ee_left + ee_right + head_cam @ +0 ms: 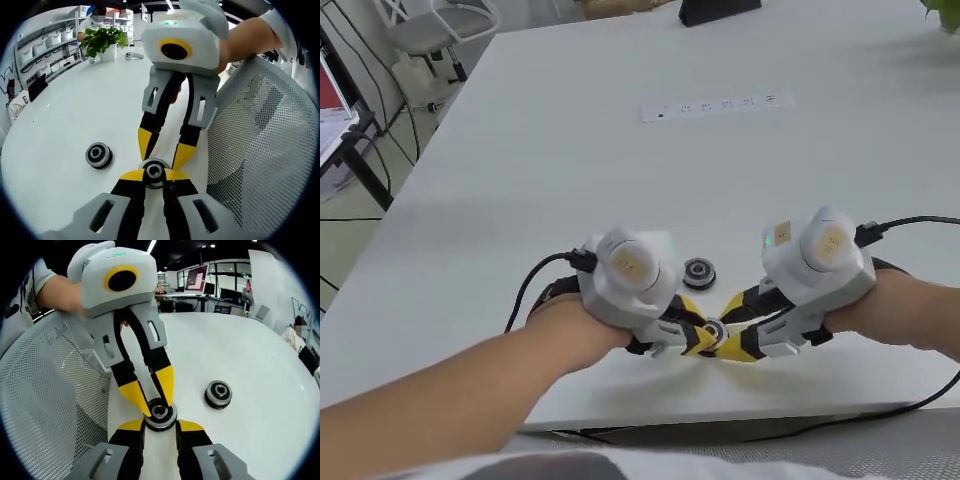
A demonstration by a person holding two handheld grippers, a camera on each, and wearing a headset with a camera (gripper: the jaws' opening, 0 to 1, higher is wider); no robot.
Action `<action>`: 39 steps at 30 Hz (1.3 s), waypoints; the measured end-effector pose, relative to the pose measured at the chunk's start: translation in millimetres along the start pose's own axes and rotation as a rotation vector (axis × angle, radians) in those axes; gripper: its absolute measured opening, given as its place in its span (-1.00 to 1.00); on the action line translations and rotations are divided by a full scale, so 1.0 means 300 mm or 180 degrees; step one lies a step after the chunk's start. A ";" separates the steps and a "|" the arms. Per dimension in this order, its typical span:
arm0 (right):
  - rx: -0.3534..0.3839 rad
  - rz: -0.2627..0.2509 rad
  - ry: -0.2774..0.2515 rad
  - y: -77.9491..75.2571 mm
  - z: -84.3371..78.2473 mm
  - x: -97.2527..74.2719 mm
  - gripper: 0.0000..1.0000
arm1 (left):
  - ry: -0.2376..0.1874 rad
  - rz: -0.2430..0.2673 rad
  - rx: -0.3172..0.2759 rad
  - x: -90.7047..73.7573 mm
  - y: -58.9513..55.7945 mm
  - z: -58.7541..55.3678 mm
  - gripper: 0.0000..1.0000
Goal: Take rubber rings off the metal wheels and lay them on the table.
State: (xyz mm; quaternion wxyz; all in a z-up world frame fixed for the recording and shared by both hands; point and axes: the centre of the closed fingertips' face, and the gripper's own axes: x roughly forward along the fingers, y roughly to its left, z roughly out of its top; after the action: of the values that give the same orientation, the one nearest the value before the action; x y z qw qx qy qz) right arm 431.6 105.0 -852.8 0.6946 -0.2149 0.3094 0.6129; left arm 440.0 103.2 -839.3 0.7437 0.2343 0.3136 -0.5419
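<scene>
left gripper [692, 340] from nine o'clock and right gripper [735, 345] from three both pinch one metal wheel [713, 331] at the table [620, 170] edge; second wheel [699, 271] lies at twelve.

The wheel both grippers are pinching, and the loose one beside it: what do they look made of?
Pinched small round wheel: dull black outer band, probably rubber, around a shiny silvery hub, likely steel. Loose small round wheel: same dull black rim and glinting metal centre.
</scene>
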 end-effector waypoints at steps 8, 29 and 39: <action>-0.0006 -0.0036 0.0097 -0.009 -0.030 -0.011 -0.86 | -0.0005 0.0014 -0.0008 0.000 -0.001 0.000 -0.85; 0.0604 -0.0051 0.0079 -0.026 -0.033 -0.020 -1.00 | -0.0007 0.0060 -0.0025 0.000 0.004 0.002 -0.85; 0.1070 -0.0015 -0.0024 -0.024 -0.026 -0.036 -1.00 | -0.0005 0.0065 -0.0026 0.000 0.000 0.002 -0.85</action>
State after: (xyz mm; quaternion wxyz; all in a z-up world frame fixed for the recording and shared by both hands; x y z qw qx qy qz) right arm 436.8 90.9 -851.4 0.7233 -0.0940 0.4046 0.5516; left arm 440.3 102.9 -838.9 0.7504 0.2340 0.3127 -0.5332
